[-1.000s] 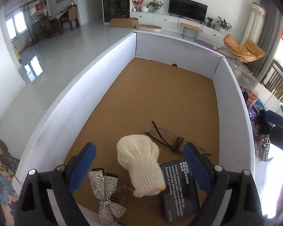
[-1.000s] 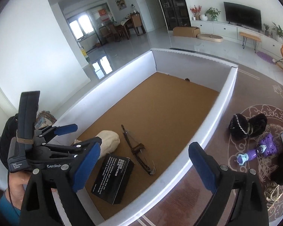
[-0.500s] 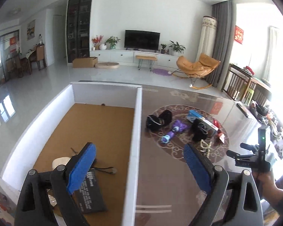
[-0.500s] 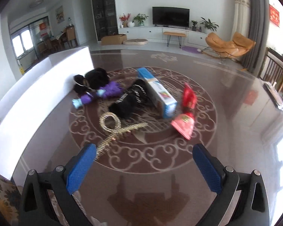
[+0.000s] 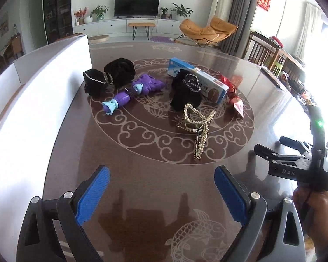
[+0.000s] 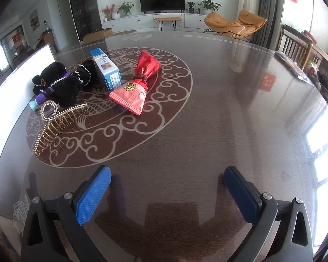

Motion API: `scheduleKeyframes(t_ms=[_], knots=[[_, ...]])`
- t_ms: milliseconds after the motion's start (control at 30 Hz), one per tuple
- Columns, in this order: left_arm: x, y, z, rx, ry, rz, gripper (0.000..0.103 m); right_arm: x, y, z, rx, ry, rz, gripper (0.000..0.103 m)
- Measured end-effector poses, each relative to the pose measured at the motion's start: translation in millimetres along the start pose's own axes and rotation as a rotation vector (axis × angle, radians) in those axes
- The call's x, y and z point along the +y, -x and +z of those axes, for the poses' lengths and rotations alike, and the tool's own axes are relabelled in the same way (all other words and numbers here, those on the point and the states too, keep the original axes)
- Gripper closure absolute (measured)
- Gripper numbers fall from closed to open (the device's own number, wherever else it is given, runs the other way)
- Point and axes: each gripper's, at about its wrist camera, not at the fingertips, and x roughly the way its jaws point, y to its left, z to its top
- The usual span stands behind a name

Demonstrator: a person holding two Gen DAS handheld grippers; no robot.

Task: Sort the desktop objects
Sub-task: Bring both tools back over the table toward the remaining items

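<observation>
1. A white box (image 5: 43, 100) stands along the left edge of the dark glossy surface (image 5: 142, 174), its wall upright beside the patterned ring at the surface's middle.
2. Just right of that wall lie two black velvet pouches (image 5: 111, 76), touching each other, one trimmed with a pale beaded edge.
3. In front of them lies a purple toy (image 5: 135, 90) with a light-blue end, stretched slantwise toward the box wall.
4. Further right sits a third black pouch (image 5: 185, 91) with a beaded trim, leaning against a blue and white carton (image 5: 199, 79) that lies flat on its long side.
5. A gold beaded hair claw (image 5: 198, 126) rests just in front of that pouch, nearer the front edge than anything else in the pile.
6. At the right end of the pile a red wrapped packet (image 6: 140, 83), tied at its waist, lies beside the carton.
7. The left tool (image 5: 161, 193) hangs above bare surface by the front edge, blue pads spread wide, nothing between them.
8. The right tool (image 6: 167, 193) hangs over bare surface right of the pile, pads spread to their widest and empty; in the left wrist view a hand (image 5: 317, 209) grips it at the far right.
</observation>
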Motion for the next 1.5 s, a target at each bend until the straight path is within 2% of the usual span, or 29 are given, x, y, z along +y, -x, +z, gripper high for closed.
scheduleKeyframes(t_ms=[133, 233, 400, 500, 1500], knots=[[-2, -31, 4, 0.031, 0.023, 0.011, 0.005, 8, 3, -3, 0.003, 0.013, -0.011, 0.0], [-8, -42, 4, 0.036, 0.004, 0.036, 0.005, 4, 3, -5, 0.001, 0.011, -0.013, 0.0], [-15, -42, -1, 0.017, -0.045, 0.089, 0.005, 10, 2, -4, 0.001, 0.008, -0.017, 0.0], [-17, -42, -2, 0.027, -0.063, 0.085, 0.0, 10, 2, -4, 0.002, 0.008, -0.017, 0.0], [-18, -39, -4, 0.028, -0.065, 0.083, 0.0, 10, 2, -4, 0.002, 0.008, -0.017, 0.0]])
